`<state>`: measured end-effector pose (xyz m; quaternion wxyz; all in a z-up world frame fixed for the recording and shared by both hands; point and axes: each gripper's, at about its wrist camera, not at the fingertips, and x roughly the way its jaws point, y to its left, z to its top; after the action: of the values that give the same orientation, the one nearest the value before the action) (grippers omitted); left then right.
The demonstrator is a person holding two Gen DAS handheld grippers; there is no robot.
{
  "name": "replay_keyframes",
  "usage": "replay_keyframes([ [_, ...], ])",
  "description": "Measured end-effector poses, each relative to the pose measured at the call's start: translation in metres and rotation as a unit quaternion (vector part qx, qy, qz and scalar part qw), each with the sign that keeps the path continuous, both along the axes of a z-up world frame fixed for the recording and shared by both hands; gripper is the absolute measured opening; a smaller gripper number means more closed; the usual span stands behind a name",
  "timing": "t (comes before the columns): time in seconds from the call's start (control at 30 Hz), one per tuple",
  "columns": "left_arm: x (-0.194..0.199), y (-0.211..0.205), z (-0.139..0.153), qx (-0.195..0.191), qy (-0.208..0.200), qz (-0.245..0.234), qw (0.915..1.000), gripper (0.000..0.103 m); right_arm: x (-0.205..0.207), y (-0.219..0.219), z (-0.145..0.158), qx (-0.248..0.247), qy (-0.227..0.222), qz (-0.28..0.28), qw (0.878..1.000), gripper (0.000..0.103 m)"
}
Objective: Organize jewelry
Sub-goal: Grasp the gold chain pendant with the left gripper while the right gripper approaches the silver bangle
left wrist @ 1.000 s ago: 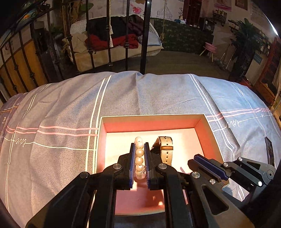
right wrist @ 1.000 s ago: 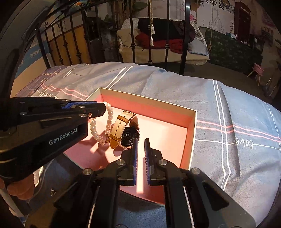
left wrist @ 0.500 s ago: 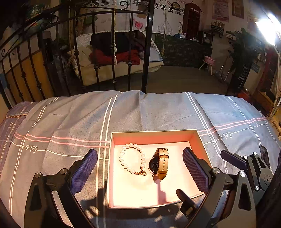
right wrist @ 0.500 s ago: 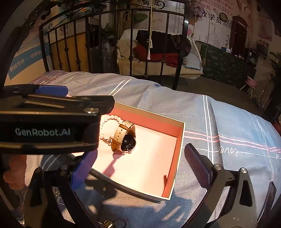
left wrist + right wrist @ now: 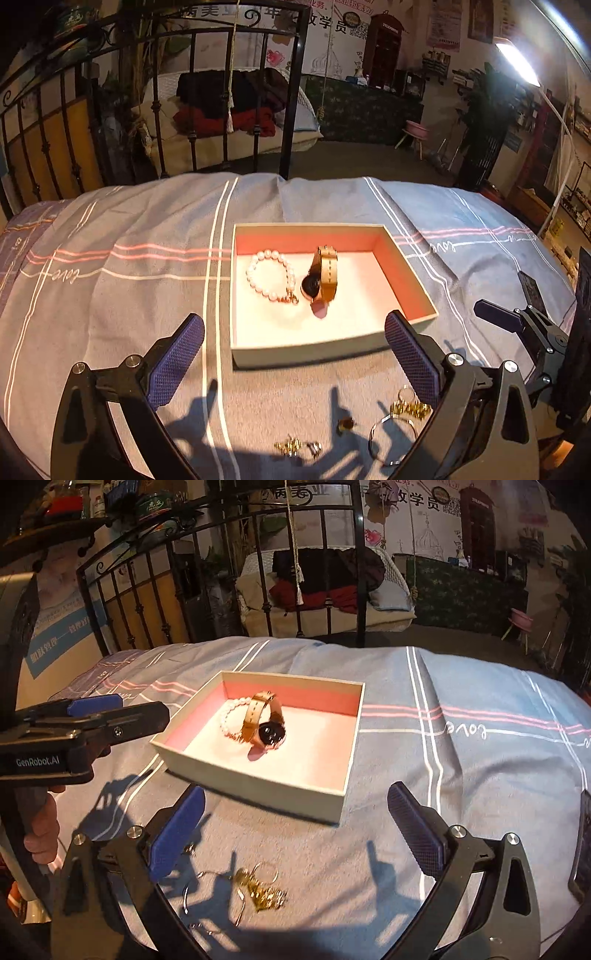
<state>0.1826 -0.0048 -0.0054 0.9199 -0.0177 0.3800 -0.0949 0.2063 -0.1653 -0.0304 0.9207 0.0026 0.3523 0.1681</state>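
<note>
An open box point(image 5: 406, 275) point(image 5: 347, 738) with a pink inside lies on the bed. In it lie a pearl bracelet point(image 5: 269, 275) point(image 5: 225, 722) and a tan-strap watch point(image 5: 323, 277) point(image 5: 266, 722). My left gripper point(image 5: 293, 360) is open and empty, held above the bed in front of the box. My right gripper point(image 5: 295, 834) is open and empty, also in front of the box. Loose gold jewelry point(image 5: 264, 890) point(image 5: 406, 408) and thin hoop rings point(image 5: 388, 439) lie on the bedspread between the grippers and me. A small gold chain piece point(image 5: 295, 446) lies further left.
The bed has a blue-grey striped bedspread point(image 5: 129, 277). A black iron bed frame point(image 5: 291, 92) stands at the far edge. The right gripper shows at the right in the left wrist view point(image 5: 517, 321); the left gripper shows at the left in the right wrist view point(image 5: 92, 720).
My left gripper let go of the pearl bracelet into the box and opened. Both grippers opened wide and pulled back and up from the box, bringing the loose gold jewelry into view.
</note>
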Motion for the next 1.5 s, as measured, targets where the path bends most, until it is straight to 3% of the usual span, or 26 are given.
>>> replay_keyframes([
  [0.23, -0.044, 0.015, -0.045, -0.006, 0.066, 0.016, 0.9977, 0.096, -0.063, 0.014, -0.037, -0.001, 0.051, 0.034, 0.998, 0.084],
  [0.37, -0.055, 0.017, -0.051, 0.011, 0.054, 0.020, 0.9983, 0.092, -0.081, 0.023, -0.046, 0.004, 0.064, 0.055, 0.996, 0.078],
  [0.53, -0.053, 0.025, -0.048, 0.011, 0.047, 0.030, 0.9984, 0.084, -0.080, 0.029, -0.048, 0.000, 0.066, 0.060, 0.996, 0.072],
  [0.67, -0.051, 0.020, -0.051, 0.036, 0.044, 0.021, 0.9982, 0.076, -0.075, 0.029, -0.051, -0.006, 0.071, 0.058, 0.996, 0.066],
  [0.93, -0.048, 0.007, -0.068, 0.070, 0.062, -0.012, 0.9956, 0.032, -0.069, 0.032, -0.051, -0.010, 0.075, 0.061, 0.995, 0.065],
  [1.03, -0.050, 0.005, -0.068, 0.070, 0.057, -0.021, 0.9957, 0.024, -0.069, 0.032, -0.051, -0.011, 0.075, 0.061, 0.995, 0.065],
  [1.5, -0.036, 0.009, -0.071, 0.044, 0.067, -0.024, 0.9965, 0.023, -0.063, 0.042, -0.053, -0.019, 0.085, 0.068, 0.994, 0.066],
])
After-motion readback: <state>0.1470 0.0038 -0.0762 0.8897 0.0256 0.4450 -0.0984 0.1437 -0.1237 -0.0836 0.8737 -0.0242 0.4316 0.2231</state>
